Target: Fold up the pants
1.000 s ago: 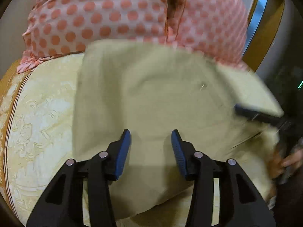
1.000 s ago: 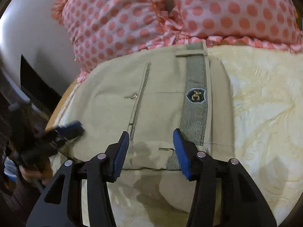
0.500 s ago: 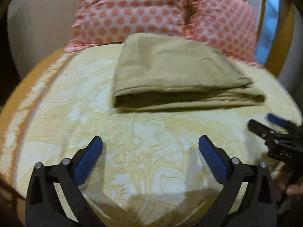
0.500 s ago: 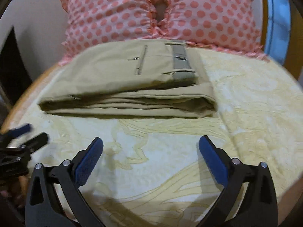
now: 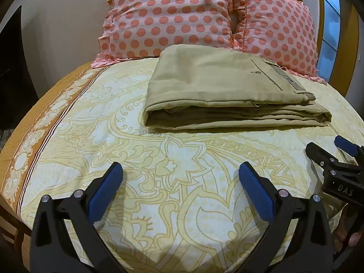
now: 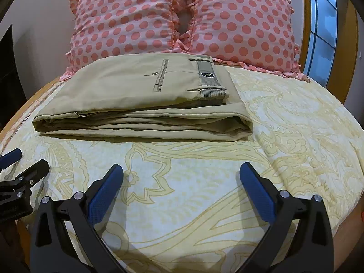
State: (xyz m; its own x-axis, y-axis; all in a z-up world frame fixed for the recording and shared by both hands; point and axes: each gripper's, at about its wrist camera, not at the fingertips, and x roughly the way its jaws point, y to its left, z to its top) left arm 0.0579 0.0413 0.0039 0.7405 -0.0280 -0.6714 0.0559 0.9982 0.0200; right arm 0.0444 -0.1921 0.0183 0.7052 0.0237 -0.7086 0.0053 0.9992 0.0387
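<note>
The khaki pants (image 5: 218, 88) lie folded in a flat stack on the bed, just in front of the pillows; the right wrist view shows them too (image 6: 141, 104), with a grey striped waistband patch on top. My left gripper (image 5: 180, 177) is open and empty, well back from the pants above the bedsheet. My right gripper (image 6: 181, 177) is open and empty, also well back. The right gripper also shows at the right edge of the left wrist view (image 5: 329, 150). The left gripper shows at the left edge of the right wrist view (image 6: 25, 163).
Two pink pillows with orange dots (image 5: 182, 16) stand against the wall behind the pants. The yellow patterned bedsheet (image 5: 182, 157) covers the bed, with an orange border (image 5: 45, 113) along the left edge. A window (image 6: 323, 27) is at the right.
Both grippers have let go of the pants, opened wide and pulled back toward the near end of the bed. The pants now lie folded and still.
</note>
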